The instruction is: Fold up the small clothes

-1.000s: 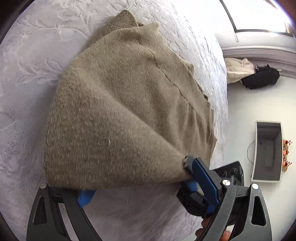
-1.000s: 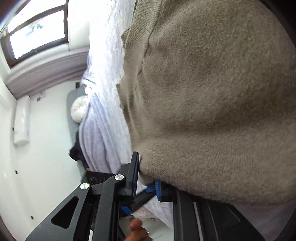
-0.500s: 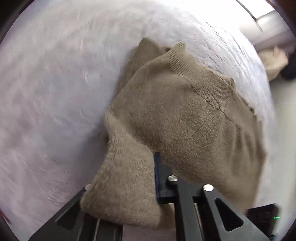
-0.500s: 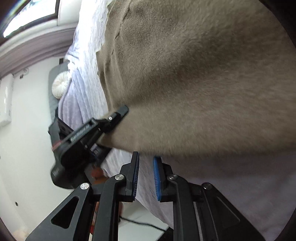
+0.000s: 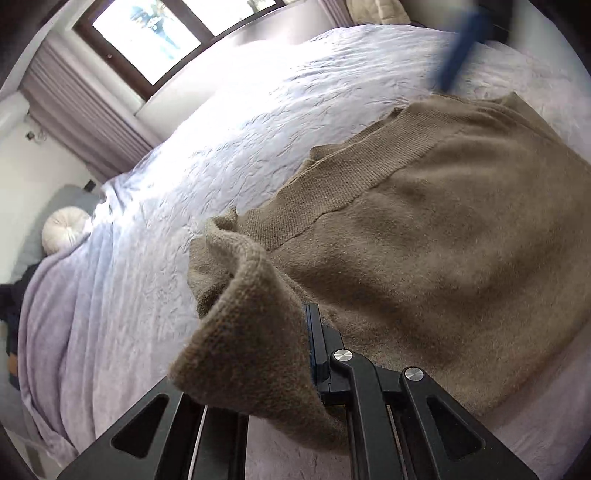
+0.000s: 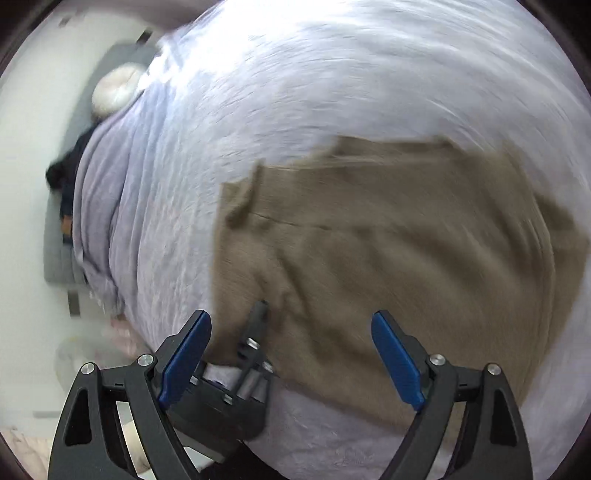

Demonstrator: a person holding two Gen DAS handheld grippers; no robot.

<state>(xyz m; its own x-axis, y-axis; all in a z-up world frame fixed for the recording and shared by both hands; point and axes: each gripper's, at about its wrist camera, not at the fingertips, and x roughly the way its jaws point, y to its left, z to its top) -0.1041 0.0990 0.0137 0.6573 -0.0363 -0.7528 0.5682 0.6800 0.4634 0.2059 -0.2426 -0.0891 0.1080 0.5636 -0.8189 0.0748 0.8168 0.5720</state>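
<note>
A tan knit sweater (image 5: 424, 240) lies folded on the lilac bedspread (image 5: 221, 140). My left gripper (image 5: 295, 343) is shut on a corner of the sweater, which drapes over its left finger and hides it. In the right wrist view the sweater (image 6: 388, 251) is blurred by motion. My right gripper (image 6: 291, 354) is open and empty above the sweater's near edge. The left gripper (image 6: 255, 332) shows there at the sweater's near left corner. The right gripper's blue pad (image 5: 454, 55) shows blurred at the far side in the left wrist view.
A round white cushion (image 5: 62, 229) sits on a grey seat (image 5: 33, 221) beside the bed. A window (image 5: 155, 33) with curtains is behind. Dark clothing (image 6: 66, 173) lies by the bed's left edge.
My right gripper let go of the sweater, opened wide and pulled back. The sweater dropped onto the bed. My left gripper swung round, still holding its corner.
</note>
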